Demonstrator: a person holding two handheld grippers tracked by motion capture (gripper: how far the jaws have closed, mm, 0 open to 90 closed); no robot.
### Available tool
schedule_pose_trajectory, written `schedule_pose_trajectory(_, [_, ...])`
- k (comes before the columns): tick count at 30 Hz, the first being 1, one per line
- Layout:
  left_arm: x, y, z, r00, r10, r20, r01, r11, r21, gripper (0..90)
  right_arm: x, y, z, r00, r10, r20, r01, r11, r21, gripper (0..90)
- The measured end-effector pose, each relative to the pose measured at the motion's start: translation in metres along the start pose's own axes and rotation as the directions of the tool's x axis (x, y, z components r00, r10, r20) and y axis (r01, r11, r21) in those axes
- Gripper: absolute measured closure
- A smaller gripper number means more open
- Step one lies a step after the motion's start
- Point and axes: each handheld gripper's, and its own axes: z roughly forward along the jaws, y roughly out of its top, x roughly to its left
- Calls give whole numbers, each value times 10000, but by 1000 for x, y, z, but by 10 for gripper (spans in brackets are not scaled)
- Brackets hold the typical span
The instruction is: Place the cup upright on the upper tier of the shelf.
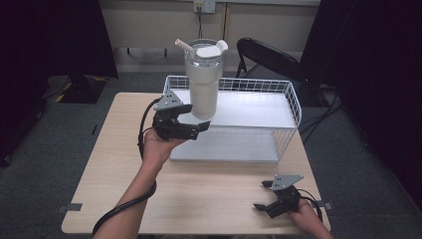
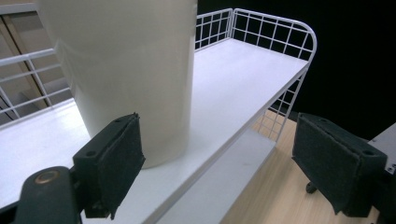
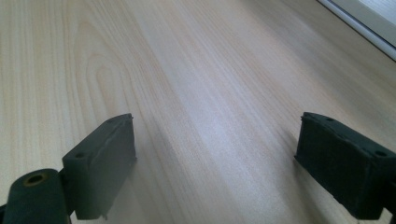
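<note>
A tall cream tumbler (image 1: 204, 82) with a clear lid and a straw stands upright at the left end of the upper shelf of a white wire rack (image 1: 294, 102). My left gripper (image 1: 197, 118) is open at the tumbler's base, its jaws spread wide at the shelf's front edge. In the left gripper view the tumbler (image 2: 126, 70) rises just beyond the left pad (image 2: 116, 163), apart from both pads, on the rack's white shelf (image 2: 243, 79). My right gripper (image 1: 260, 195) hovers open low over the wooden table (image 1: 199, 184) near its front right corner, with nothing between its jaws (image 3: 215, 163).
The rack stands on the far half of the table and has a lower shelf (image 1: 224, 145) under the upper one. A black folding chair (image 1: 268, 56) stands behind the table. Dark curtains hang at both sides. The rack's edge (image 3: 364, 18) shows in the right gripper view.
</note>
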Motion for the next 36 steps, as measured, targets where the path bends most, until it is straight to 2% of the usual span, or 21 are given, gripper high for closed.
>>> schedule_pose_trajectory(10, [-8,-21,-3,9997,172,181,-175,9997,158,162,0,0,0,10000,8,-10,-8,10000,12,112])
schedule_pose_trajectory(24, [-13,-49,-8,9990,41,442,-55,9995,303,163,0,0,0,10000,10,-10,-10,10000,14,112])
schedule_pose_trajectory(36, [-13,-88,-4,9979,-125,634,88,9982,591,163,0,0,0,10000,13,-13,-13,10000,11,112])
